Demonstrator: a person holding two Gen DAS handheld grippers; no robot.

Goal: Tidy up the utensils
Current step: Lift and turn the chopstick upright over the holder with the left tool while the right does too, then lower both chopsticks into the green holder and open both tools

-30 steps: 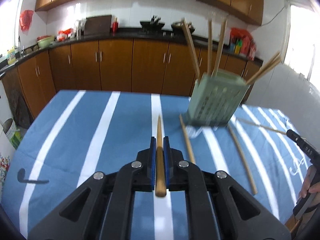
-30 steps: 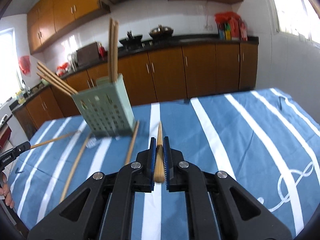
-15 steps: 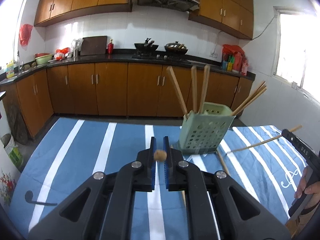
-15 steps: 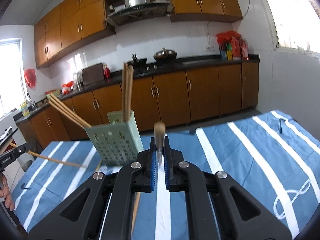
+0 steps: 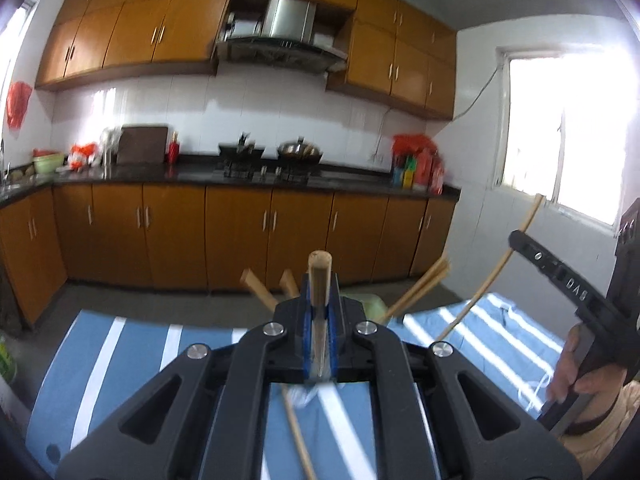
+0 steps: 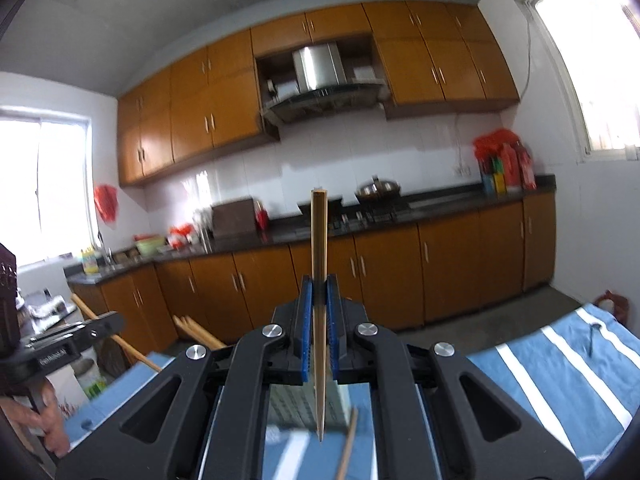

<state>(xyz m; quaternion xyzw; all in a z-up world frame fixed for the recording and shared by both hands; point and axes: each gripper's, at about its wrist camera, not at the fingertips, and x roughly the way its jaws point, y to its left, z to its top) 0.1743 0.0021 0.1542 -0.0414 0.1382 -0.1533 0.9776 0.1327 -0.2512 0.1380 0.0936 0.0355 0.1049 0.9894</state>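
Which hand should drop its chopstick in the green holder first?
Probably the right gripper: its chopstick points tip-down just above the green holder. The left gripper also holds a chopstick, but the holder is mostly hidden behind it.

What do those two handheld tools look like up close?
Both the left tool and the right tool are matte black with angular arms, triangular cut-outs, silver round screws and blue ribbed pads lining the fingers. White lettering marks the right tool's side.
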